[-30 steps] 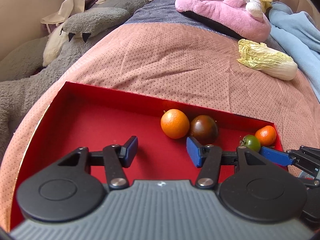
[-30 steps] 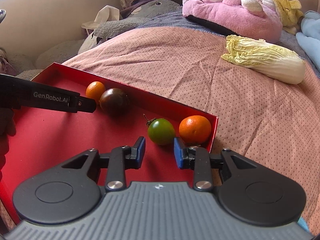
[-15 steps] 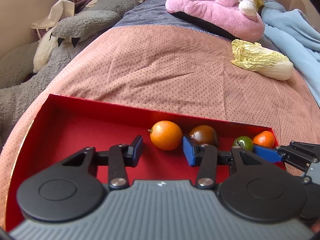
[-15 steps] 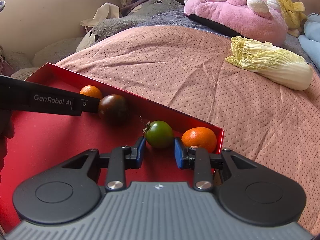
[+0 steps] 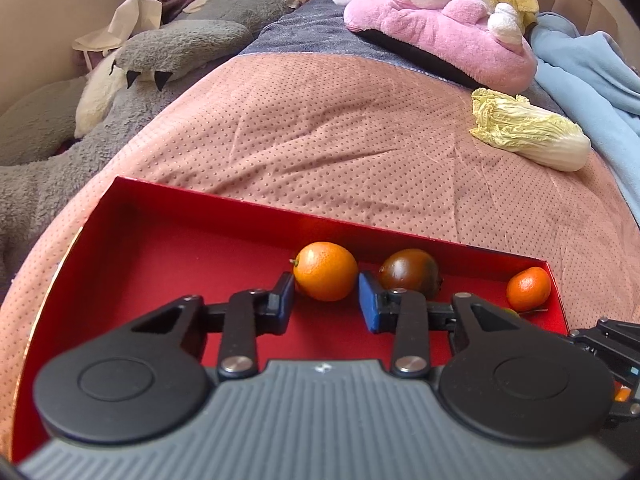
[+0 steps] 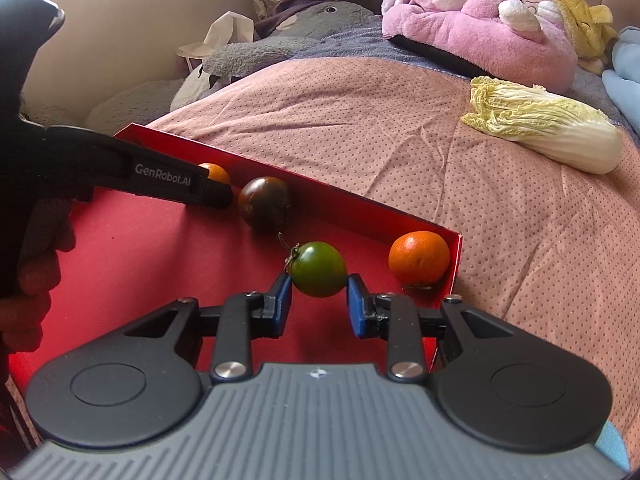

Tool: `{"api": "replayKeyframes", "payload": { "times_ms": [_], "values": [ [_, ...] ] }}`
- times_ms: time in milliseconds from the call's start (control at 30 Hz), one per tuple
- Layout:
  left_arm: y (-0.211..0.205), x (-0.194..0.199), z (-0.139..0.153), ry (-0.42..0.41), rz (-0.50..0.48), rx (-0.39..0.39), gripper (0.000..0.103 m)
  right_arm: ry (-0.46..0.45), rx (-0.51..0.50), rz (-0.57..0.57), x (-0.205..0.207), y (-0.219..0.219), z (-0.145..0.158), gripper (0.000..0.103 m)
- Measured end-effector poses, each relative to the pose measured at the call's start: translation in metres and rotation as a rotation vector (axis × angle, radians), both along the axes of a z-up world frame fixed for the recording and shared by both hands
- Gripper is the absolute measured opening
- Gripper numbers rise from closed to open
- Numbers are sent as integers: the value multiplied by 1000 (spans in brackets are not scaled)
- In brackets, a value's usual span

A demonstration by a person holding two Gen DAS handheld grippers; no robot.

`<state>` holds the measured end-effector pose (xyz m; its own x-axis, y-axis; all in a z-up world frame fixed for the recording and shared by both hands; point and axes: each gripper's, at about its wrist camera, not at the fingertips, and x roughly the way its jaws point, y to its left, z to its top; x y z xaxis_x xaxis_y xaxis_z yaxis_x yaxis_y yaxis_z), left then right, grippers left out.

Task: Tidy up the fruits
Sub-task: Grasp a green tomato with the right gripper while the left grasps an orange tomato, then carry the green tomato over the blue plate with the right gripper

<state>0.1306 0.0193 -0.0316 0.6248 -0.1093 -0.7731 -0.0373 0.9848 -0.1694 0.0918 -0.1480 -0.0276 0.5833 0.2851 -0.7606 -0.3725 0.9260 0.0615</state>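
Note:
A red box (image 5: 240, 204) lies on the pink bedspread with fruit along its far wall. My left gripper (image 5: 326, 300) has its jaws closing on an orange fruit (image 5: 326, 270), and both blue pads touch its sides. Beside it sit a dark brown tomato (image 5: 408, 274) and a small mandarin (image 5: 528, 288) in the right corner. My right gripper (image 6: 319, 300) is shut on a green tomato (image 6: 318, 268), to the left of the mandarin (image 6: 419, 257). In the right wrist view the dark tomato (image 6: 264, 202) rests by the box wall (image 6: 360, 208).
A napa cabbage (image 5: 528, 136) lies on the bedspread beyond the box, to the right. A pink plush (image 5: 440, 28), a grey plush (image 5: 180, 52) and a blue blanket (image 5: 592, 72) ring the bed. A person's hand (image 6: 36, 280) holds the left gripper's handle.
The left jaws have narrowed from wide apart onto the orange fruit. The right gripper has moved forward, so the green tomato now sits between its pads.

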Motion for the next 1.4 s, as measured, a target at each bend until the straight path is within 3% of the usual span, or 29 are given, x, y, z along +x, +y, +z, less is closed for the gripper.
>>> {"api": "replayKeyframes", "payload": {
  "times_ms": [500,1400],
  "values": [
    [5,-42,9,-22,36,10,38,14,28,12,-63,-4,17,35],
    [-8,-99,26,-60,58,16,38,-10,26,24,-114,-17,40,35]
  ]
}}
